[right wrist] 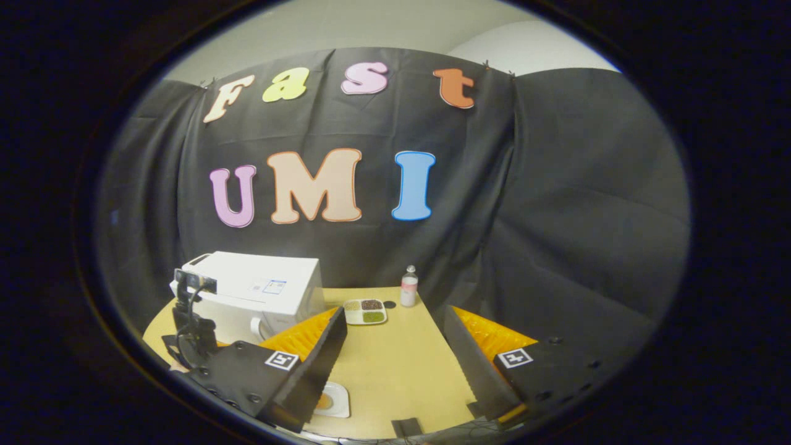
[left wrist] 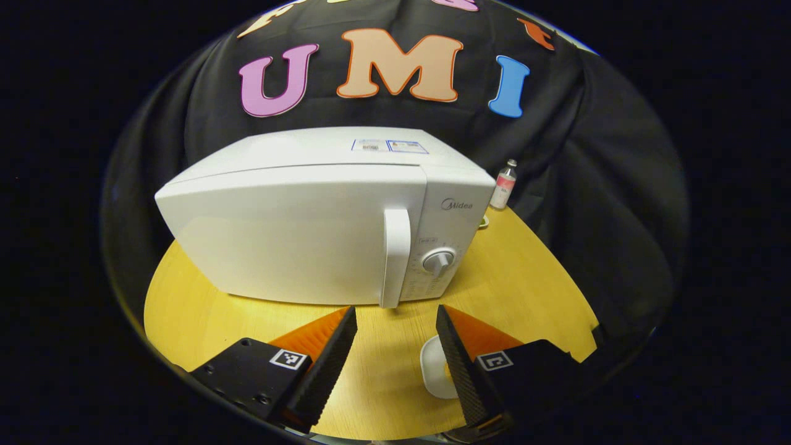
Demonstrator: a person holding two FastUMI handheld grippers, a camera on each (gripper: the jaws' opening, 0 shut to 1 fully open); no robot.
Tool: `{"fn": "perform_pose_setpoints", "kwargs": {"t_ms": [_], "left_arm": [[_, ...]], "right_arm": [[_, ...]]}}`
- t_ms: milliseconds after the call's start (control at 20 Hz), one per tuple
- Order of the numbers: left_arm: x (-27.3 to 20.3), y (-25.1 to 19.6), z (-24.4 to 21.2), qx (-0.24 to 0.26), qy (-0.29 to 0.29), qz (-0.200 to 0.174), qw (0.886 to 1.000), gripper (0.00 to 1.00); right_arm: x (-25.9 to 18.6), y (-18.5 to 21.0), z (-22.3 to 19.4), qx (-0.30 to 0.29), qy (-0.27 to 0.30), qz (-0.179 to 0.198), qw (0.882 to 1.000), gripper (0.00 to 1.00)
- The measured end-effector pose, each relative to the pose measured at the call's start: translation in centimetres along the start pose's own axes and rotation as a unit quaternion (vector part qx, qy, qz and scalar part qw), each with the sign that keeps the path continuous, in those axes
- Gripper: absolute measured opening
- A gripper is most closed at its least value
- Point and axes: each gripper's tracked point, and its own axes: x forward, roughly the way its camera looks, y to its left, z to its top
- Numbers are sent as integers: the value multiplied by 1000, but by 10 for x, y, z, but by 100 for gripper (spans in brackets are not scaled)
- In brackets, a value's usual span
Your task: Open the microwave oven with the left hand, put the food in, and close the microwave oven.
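A white microwave oven stands on the round yellow table with its door shut; its vertical handle and dial face me. My left gripper is open just in front of the handle, nothing between its fingers. A small white plate with orange food lies on the table, partly behind the right finger. In the right gripper view the microwave oven sits at the left, the plate of food lies near the left finger, and my right gripper is open above the table. The other gripper shows before the oven.
A small bottle stands behind the oven's right side, also seen as the bottle at the table's back. A white tray of several grain compartments lies beside the oven. Black cloth walls surround the table.
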Motion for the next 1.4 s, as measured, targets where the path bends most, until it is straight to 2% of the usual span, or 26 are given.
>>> {"fn": "perform_pose_setpoints", "kwargs": {"t_ms": [200, 250, 300, 550, 750, 800, 850, 900, 950, 1000, 1100, 1200, 1250, 1400], "left_arm": [[26, 3, -4, 7, 20, -2, 1000, 82], [31, 4, -1, 9, 20, -2, 1000, 83], [34, 4, 1, 12, 19, 0, 1000, 83], [60, 3, 7, 28, 20, 1, 999, 78], [72, 3, 13, 40, 19, 4, 999, 67], [73, 1, 12, 39, 22, 3, 999, 58], [73, 4, 12, 40, 24, 8, 999, 52], [75, 6, 12, 43, 24, 13, 999, 46], [74, 8, 13, 41, 27, 14, 999, 44], [73, 8, 12, 34, 30, 13, 999, 32], [74, 6, 12, 27, 33, 10, 999, 30], [73, 5, 11, 29, 35, 10, 999, 23], [73, 6, 11, 26, 36, 10, 999, 20], [72, 6, 10, 20, 33, 7, 999, 16]], "right_arm": [[2, -8, -5, 3, 8, -15, 1000, 97], [3, -8, -5, 4, 9, -17, 1000, 100], [4, -8, -5, 5, 10, -18, 1000, 97], [5, -5, -9, 5, 17, -19, 1000, 97], [5, 0, -15, 8, 25, -20, 999, 97], [5, 0, -18, 9, 28, -21, 999, 97], [4, 0, -19, 8, 31, -23, 999, 100], [2, -1, -21, 8, 32, -26, 999, 100], [1, -2, -22, 8, 34, -29, 999, 97], [0, -4, -24, 9, 37, -32, 999, 97], [-1, -4, -28, 14, 42, -34, 998, 97], [-3, -5, -29, 19, 43, -36, 998, 100], [-5, -5, -28, 21, 42, -37, 998, 97], [-7, -4, -31, 26, 42, -37, 998, 97]]}}
